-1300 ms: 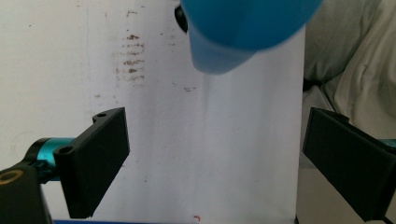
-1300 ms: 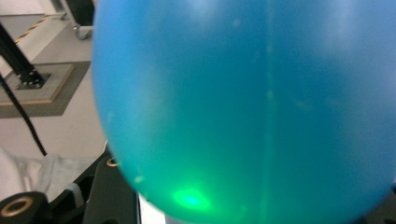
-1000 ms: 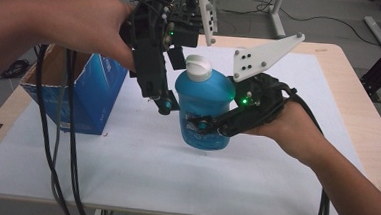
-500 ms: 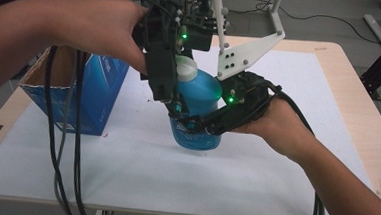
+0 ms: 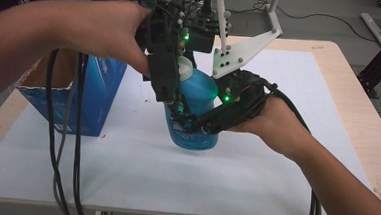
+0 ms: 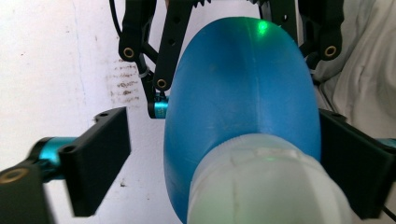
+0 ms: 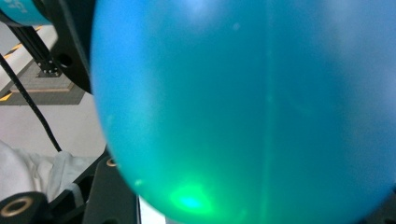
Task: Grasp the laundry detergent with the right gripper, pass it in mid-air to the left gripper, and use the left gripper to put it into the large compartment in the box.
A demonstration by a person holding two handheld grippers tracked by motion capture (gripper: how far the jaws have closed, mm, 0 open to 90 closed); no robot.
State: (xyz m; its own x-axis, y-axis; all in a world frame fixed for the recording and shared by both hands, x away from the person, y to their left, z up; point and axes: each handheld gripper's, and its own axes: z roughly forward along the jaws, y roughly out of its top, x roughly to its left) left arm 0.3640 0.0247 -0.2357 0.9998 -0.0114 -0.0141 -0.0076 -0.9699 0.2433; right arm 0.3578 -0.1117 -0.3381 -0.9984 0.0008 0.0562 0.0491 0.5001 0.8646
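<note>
A blue bottle with a white cap stands on the white table top. My right gripper comes in from the right and is shut on the bottle's lower body, so the blue wall looms close in the right gripper view. My left gripper reaches down from above over the bottle's top. In the left gripper view the cap and the bottle's shoulder lie between its open jaws. One jaw stands clear of the bottle; the other is at its side.
An open blue cardboard box stands on the table to the left of the bottle. Black cables hang from the left hand over the table's front left. The table's wooden rim runs along the right.
The left gripper has come down from beside the cap to straddle the bottle's top. The right gripper has kept its hold, and bottle and hand have shifted slightly left.
</note>
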